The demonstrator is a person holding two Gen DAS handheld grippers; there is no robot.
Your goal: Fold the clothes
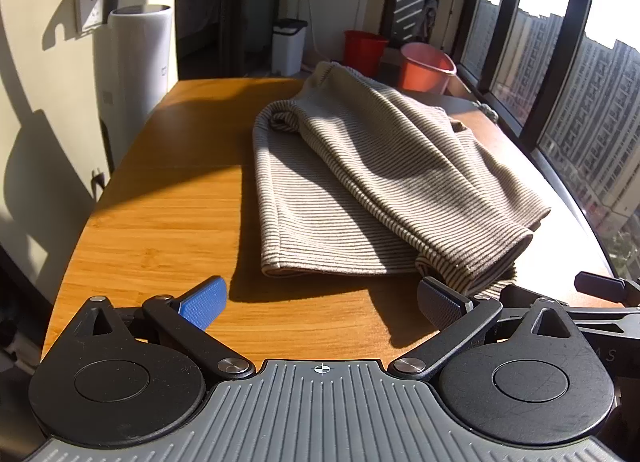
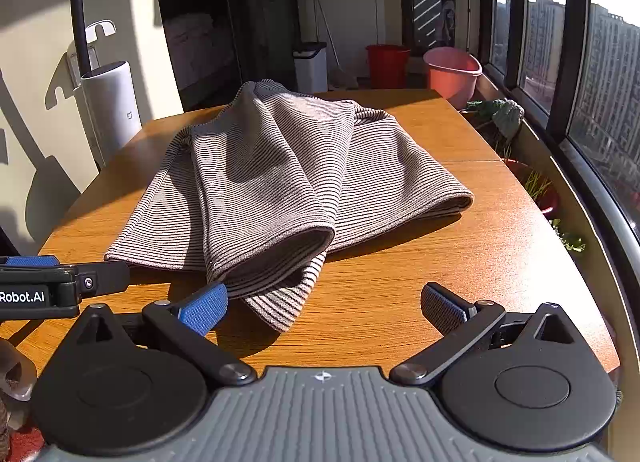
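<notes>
Your left gripper point(image 1: 322, 304) and right gripper point(image 2: 324, 304) gape wide, empty, before the ribbed striped garment point(image 2: 276, 182) on the wooden table point(image 2: 400, 282).

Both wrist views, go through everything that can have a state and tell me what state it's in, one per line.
Left gripper: open, holding nothing.
Right gripper: open, holding nothing.
Striped garment: loosely folded, rumpled, lying on the wooden table.
Pink bucket: upright.
Red bucket: upright.
White bin: lid shut.
</notes>
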